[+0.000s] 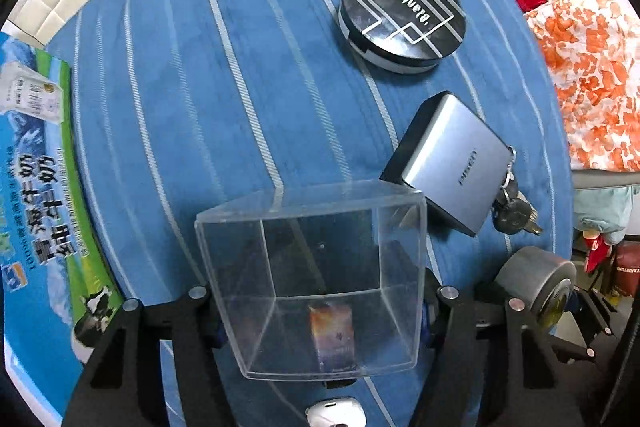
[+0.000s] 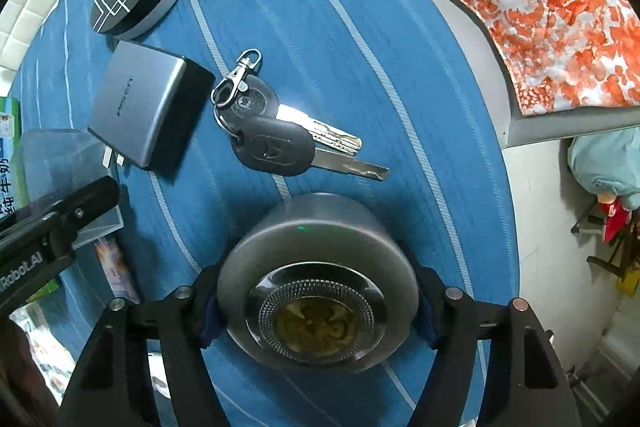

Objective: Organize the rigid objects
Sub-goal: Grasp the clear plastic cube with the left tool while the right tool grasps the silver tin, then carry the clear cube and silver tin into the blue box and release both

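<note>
On the far left, a milk carton box point(image 1: 36, 195) is cut off by the edge. We hold a clear plastic box point(image 1: 316, 275) squeezed in our left gripper point(image 1: 320, 311), over the blue striped cloth point(image 1: 200, 87). A small card point(image 1: 332, 339) shows through it, hard to make out. Past it sit a round black tin point(image 1: 402, 15), a silver charger point(image 1: 452, 163) and keys point(image 2: 276, 135). Our right gripper point(image 2: 318, 315) hugs a gray round speaker point(image 2: 316, 287) just above the cloth.
</note>
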A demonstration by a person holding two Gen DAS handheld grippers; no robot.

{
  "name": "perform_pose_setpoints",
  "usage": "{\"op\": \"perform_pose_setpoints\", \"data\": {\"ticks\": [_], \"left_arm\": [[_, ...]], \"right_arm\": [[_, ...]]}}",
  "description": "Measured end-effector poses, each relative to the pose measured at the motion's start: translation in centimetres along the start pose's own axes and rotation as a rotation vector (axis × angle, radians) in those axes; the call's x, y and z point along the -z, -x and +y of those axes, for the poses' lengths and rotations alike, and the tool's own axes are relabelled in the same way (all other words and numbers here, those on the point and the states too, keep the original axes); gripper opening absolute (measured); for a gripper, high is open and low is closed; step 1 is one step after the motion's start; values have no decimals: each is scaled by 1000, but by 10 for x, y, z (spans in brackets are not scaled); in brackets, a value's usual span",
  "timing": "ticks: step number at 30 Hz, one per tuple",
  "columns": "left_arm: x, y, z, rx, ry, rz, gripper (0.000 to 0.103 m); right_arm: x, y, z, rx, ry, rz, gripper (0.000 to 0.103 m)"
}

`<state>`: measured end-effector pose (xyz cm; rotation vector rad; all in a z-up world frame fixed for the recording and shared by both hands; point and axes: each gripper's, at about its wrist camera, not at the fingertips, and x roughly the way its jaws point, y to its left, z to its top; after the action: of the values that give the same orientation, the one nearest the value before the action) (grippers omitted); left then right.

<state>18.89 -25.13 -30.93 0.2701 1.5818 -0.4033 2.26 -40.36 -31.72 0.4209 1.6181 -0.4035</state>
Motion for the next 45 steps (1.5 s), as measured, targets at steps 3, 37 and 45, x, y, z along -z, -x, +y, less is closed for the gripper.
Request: {"op": "perform_pose_setpoints", "data": {"ticks": [3, 37, 45], "left_arm": [[9, 17, -1, 1, -8, -37, 62], [147, 222, 271, 13, 382, -421, 63], [109, 154, 362, -80, 428, -289, 63]], "right_arm": [[6, 10, 6, 7, 13, -17, 74], [95, 191, 311, -224, 457, -276, 74], [74, 126, 403, -117, 516, -203, 74]]}}
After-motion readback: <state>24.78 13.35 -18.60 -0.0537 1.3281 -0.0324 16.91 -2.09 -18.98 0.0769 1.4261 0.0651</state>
